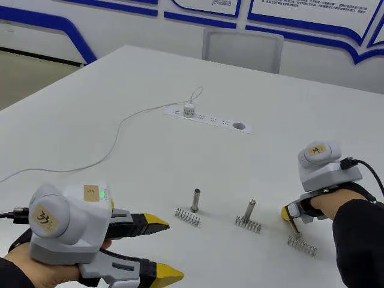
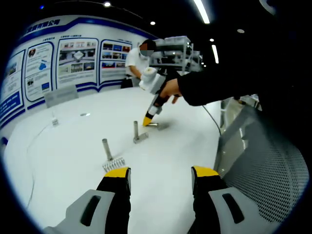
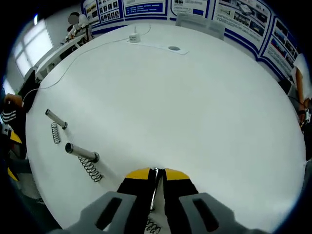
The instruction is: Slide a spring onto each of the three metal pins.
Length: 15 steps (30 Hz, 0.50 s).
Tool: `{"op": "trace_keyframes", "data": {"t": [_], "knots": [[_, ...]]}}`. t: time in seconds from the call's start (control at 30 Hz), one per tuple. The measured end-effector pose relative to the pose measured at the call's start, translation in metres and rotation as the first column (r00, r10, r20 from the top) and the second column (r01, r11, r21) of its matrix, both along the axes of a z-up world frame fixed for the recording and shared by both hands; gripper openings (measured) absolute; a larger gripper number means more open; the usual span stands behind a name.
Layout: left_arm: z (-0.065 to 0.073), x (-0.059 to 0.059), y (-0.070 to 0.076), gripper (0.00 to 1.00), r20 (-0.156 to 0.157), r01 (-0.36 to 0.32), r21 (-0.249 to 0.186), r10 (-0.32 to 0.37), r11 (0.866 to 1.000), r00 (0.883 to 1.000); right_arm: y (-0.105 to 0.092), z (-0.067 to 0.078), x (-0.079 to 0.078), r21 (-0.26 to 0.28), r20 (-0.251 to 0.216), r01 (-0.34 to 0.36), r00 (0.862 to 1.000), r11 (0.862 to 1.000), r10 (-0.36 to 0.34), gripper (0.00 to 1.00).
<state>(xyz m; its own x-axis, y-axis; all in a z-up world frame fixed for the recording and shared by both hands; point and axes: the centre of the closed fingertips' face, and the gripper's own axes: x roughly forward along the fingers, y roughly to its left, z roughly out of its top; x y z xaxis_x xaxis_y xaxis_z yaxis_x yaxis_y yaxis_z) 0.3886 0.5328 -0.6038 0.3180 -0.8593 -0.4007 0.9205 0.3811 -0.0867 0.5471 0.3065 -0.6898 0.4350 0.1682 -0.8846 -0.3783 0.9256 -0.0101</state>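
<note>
Pinching the third pin (image 1: 294, 227) with the right gripper (image 3: 155, 176), jaws drawn narrow onto its thin shaft. Hovering the left gripper (image 2: 161, 173) low over the table (image 1: 120, 108), jaws wide and empty. Noting three springs lying flat: right spring (image 1: 302, 245) just beside the held pin, middle spring (image 1: 248, 224) at the foot of the upright middle pin (image 1: 249, 210), left spring (image 1: 187, 216) by the upright left pin (image 1: 195, 200). Judging the coils light, soft, quick to roll or squash; best taken gently across the middle, both ends free for threading. Nothing threaded yet.
</note>
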Motion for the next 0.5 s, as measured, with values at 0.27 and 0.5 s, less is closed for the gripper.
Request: {"op": "trace_keyframes", "data": {"t": [0.27, 0.5], "knots": [[-0.0014, -0.0012, -0.0012, 0.51, -0.002, 0.006, 0.010, -0.006, 1.000, 1.000, 0.0025, -0.0004, -0.0010, -0.027, -0.013, -0.014, 1.000, 1.000, 0.014, 0.09], [-0.0018, -0.0008, -0.0007, 0.50, -0.001, 0.007, 0.016, -0.007, 1.000, 1.000, 0.0000, 0.0009, -0.0004, -0.023, 0.004, 0.002, 1.000, 1.000, -0.002, 0.09]]}}
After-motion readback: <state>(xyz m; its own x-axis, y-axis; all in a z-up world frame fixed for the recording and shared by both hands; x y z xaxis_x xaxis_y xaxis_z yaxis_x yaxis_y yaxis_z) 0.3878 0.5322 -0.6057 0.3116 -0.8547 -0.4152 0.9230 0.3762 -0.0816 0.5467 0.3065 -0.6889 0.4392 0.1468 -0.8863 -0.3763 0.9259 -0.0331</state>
